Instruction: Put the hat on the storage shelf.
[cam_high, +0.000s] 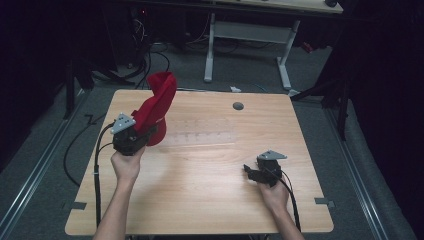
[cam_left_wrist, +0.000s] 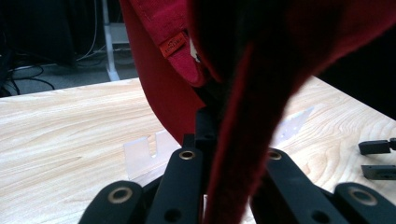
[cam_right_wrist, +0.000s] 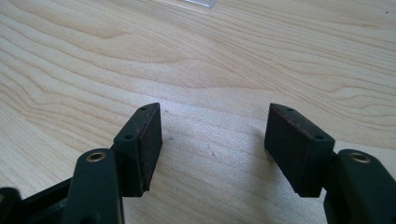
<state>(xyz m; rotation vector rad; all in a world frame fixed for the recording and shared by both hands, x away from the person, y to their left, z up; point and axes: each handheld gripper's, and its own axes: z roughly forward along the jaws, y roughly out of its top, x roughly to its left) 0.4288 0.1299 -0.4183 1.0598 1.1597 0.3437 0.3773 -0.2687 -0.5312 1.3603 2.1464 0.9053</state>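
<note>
The red cloth garment (cam_high: 156, 105) hangs lifted over the left-rear part of the surface (cam_high: 210, 200), its long axis running up and slightly away from the person, with its lower end bunched just above the wood. It carries a small orange label (cam_left_wrist: 173, 45) near one hem. The left gripper (cam_high: 134, 134) has its jaws clamped on the lower part of the fabric, a fold of which runs down between them in the left gripper view. The right gripper (cam_high: 252, 171) rests low at the right front of the surface, well apart from the garment, its 2 jaws spread wide with only bare wood between them. The garment lies to the left and farther back from those open jaws, so the left hand (cam_high: 126, 165) is by far the nearer; a second grasp would likely call for the right gripper to cross leftward.
</note>
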